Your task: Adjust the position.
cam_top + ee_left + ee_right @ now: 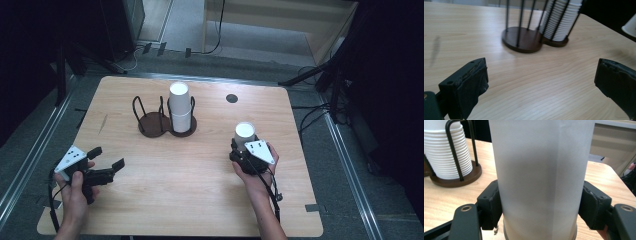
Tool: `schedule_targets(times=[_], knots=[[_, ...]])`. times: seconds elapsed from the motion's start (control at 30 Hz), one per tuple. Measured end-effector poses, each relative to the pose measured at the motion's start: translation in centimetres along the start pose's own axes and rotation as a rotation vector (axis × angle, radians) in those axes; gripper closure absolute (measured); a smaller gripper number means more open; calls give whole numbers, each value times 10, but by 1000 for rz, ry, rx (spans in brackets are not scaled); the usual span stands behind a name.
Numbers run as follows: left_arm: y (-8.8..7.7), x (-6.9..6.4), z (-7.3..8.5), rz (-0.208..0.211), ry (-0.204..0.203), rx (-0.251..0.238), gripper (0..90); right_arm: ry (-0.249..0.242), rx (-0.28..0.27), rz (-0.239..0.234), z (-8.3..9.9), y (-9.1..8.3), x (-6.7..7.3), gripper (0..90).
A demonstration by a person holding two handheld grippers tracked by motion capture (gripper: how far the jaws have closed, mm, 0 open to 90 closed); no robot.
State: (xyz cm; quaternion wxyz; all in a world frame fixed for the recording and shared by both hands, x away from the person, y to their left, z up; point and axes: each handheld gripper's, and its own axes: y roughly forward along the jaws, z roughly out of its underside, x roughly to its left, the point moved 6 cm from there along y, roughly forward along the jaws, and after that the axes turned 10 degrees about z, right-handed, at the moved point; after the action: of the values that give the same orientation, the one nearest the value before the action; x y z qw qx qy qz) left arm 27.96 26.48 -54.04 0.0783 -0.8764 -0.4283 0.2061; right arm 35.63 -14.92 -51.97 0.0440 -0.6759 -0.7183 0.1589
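Clamped between the right gripper's jaws, a white cup is held upside down, its rim just above or on the table; contact cannot be told. It sits at the table's right side. Near the left edge, the left gripper is held with jaws spread wide on nothing. A cup stack is kept in a wire rack at the far middle.

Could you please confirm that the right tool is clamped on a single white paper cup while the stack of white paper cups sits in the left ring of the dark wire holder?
Not quite. The right tool is indeed clamped on a single white paper cup, but the stack of white paper cups sits in the right ring of the dark wire holder; its left ring is empty, as the high view shows.
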Motion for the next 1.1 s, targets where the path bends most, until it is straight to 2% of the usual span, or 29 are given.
schedule_targets(times=[0.03, 0.07, 0.17, 0.23, 0.47, 0.63, 0.67, 0.7, 0.77, 0.8, 0.87, 0.93, 0.97, 1.1], knots=[[0, 0, 0, 0, 0, 0, 0, 0, 0, 0, 0, 0, 0, 288], [8, -10, -2, 37, 11, 20, 0, -14, -5, -8, 2, -2, 1, 288], [20, -23, -5, 78, 28, 48, 0, -31, -17, -11, 3, -5, 2, 289], [27, -31, -8, 100, 34, 58, 0, -44, -13, 4, 4, -7, 2, 290], [54, -55, -17, 137, 51, 87, 0, -115, -30, 2, 10, -13, 9, 293], [74, -73, -28, 171, 45, 87, 0, -140, -41, 2, 10, -14, 13, 297], [74, -73, -28, 171, 45, 87, 0, -142, -42, 7, 10, -14, 13, 298], [81, -81, -32, 188, 54, 93, 0, -146, -43, 7, 10, -14, 15, 298], [87, -88, -33, 208, 73, 106, 0, -155, -48, 3, 10, -15, 17, 298], [88, -91, -32, 223, 92, 120, 0, -160, -51, 5, 10, -16, 18, 299], [91, -93, -31, 239, 106, 141, 0, -184, -60, 7, 9, -17, 21, 300], [91, -93, -31, 250, 105, 144, 0, -205, -73, 0, 9, -19, 24, 301], [91, -93, -32, 269, 101, 142, 0, -213, -74, -4, 10, -20, 27, 301], [91, -96, -32, 281, 93, 147, 0, -252, -89, -11, 10, -22, 33, 302]])
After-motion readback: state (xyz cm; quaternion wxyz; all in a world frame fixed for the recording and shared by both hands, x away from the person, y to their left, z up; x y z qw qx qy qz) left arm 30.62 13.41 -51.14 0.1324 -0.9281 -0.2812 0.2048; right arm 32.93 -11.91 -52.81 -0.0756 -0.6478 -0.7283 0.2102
